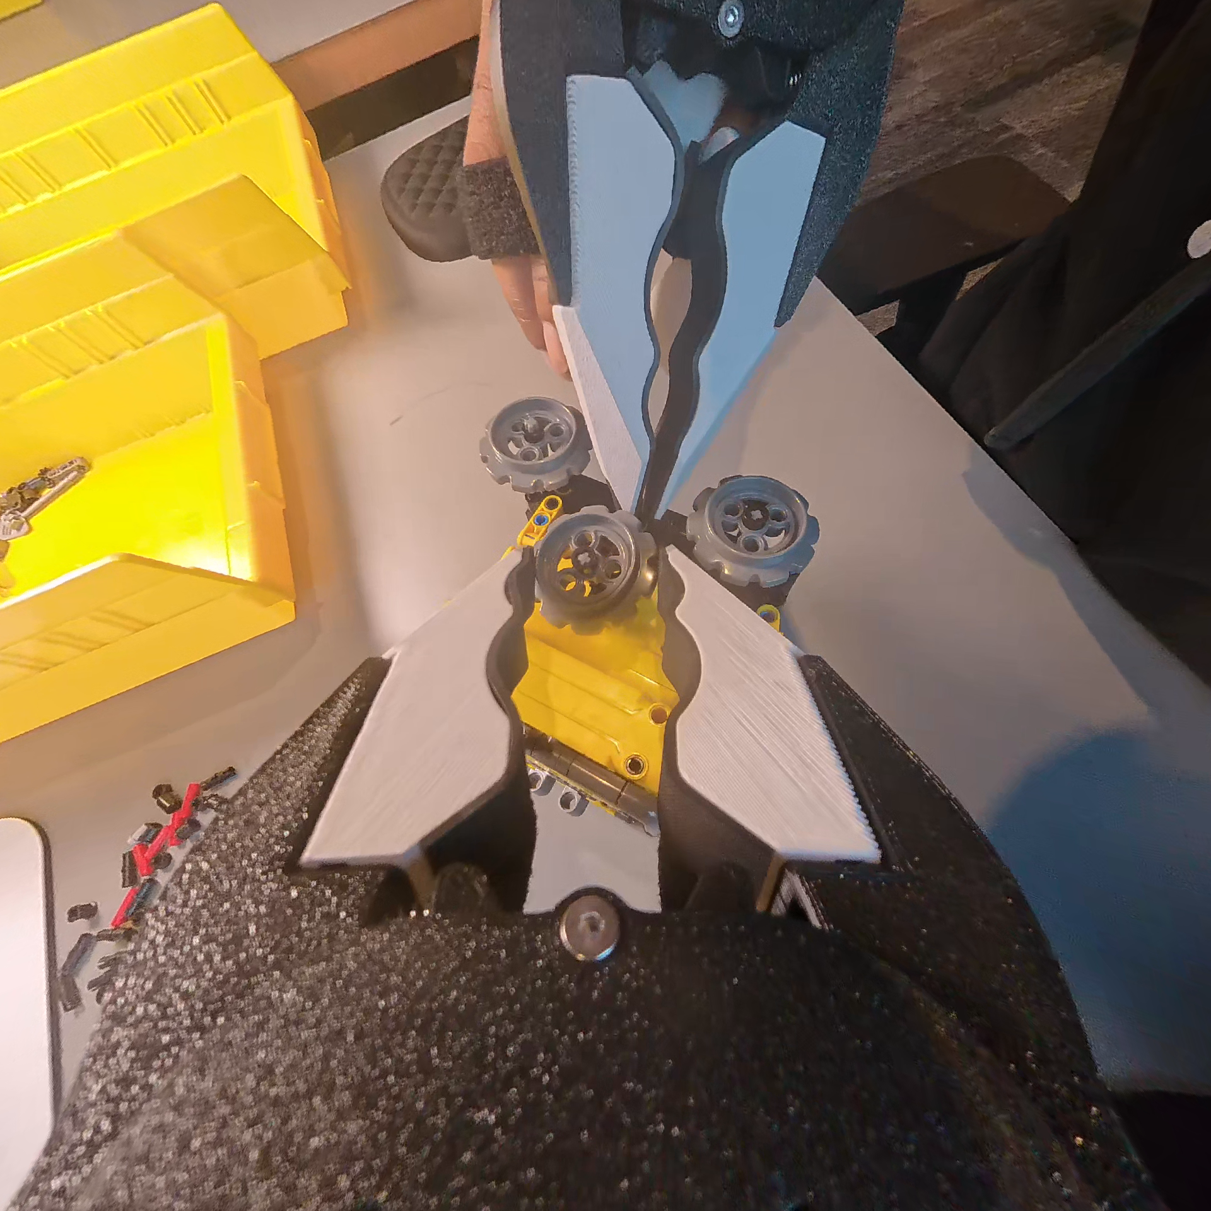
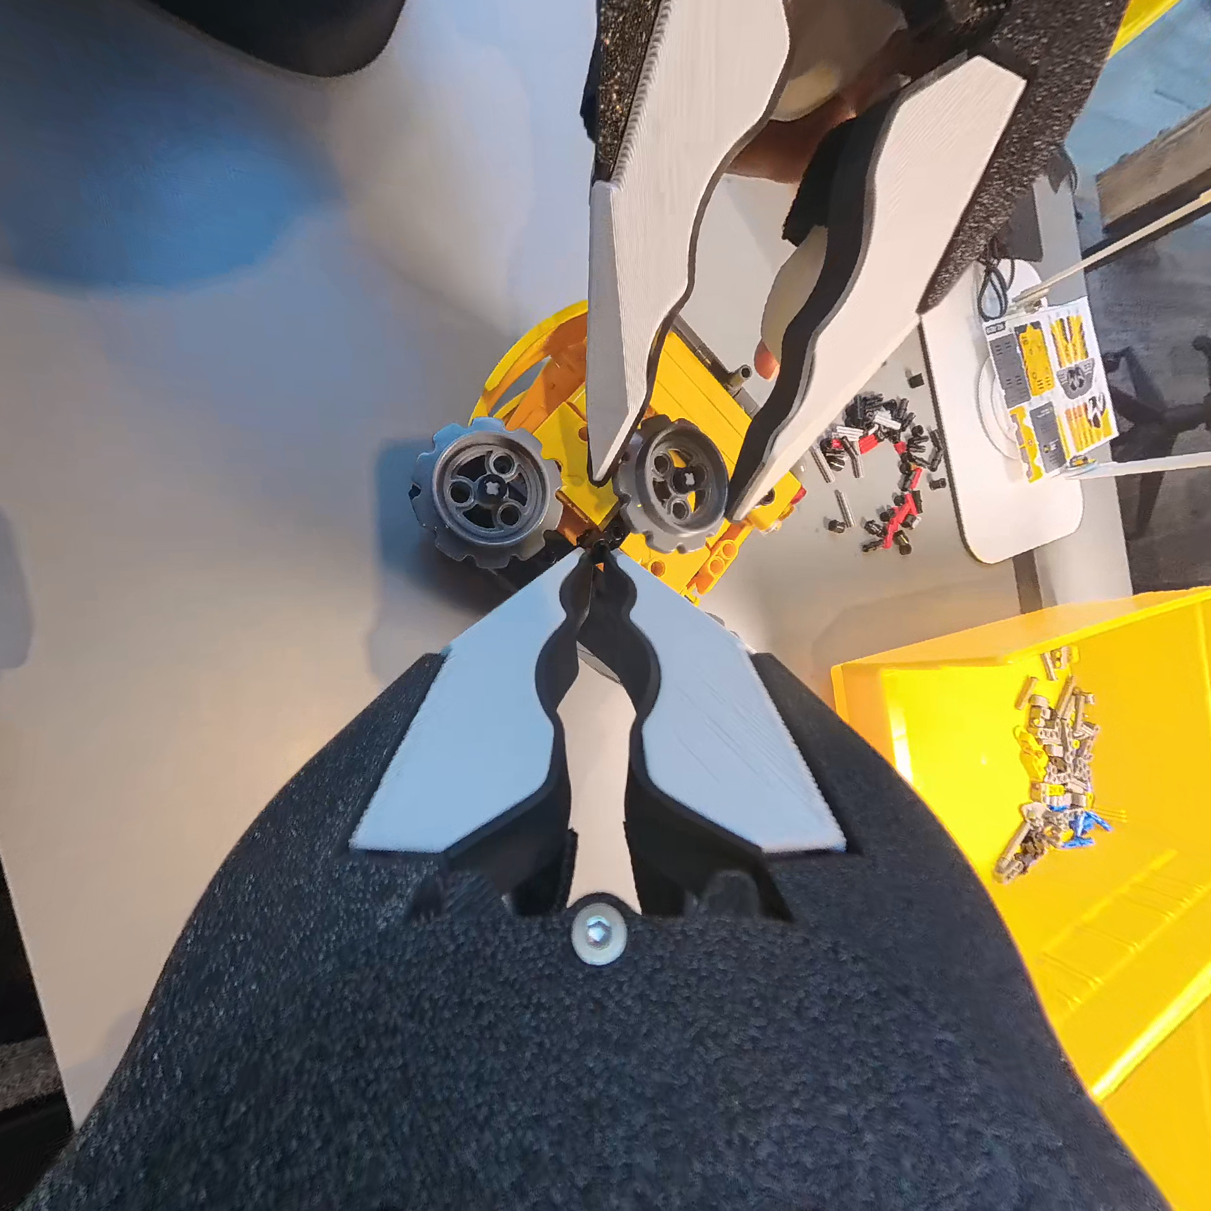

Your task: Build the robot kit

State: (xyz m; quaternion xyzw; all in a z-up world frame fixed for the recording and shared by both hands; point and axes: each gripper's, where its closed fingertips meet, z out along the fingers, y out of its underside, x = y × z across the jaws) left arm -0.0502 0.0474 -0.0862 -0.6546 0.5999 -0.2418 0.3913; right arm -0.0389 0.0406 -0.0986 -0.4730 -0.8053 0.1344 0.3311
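A yellow toy vehicle [image 1: 590, 688] with grey toothed wheels lies on the white table. My left gripper [image 1: 593, 563] is shut on one grey wheel [image 1: 586, 567], with a finger on each side of it. From the right wrist view the left gripper [image 2: 672, 488] comes in from above around that wheel [image 2: 678, 485]. My right gripper [image 2: 593, 549] is shut on a small black part at the vehicle [image 2: 694, 393], between that wheel and a second wheel [image 2: 491, 491]. It shows from above in the left wrist view [image 1: 645, 511]. Two further wheels [image 1: 753, 527] [image 1: 534, 442] flank it.
Yellow bins [image 1: 131, 262] stand on the left; one bin [image 2: 1048, 983] holds small grey parts [image 2: 1055, 753]. Loose red and black parts [image 1: 151, 845] [image 2: 884, 459] lie on the table. A sticker sheet [image 2: 1042, 386] rests on a white board [image 2: 1009, 511]. The table edge [image 1: 983, 426] runs on the right. Only a small space, under 4 cm, lies between the two pairs of fingers.
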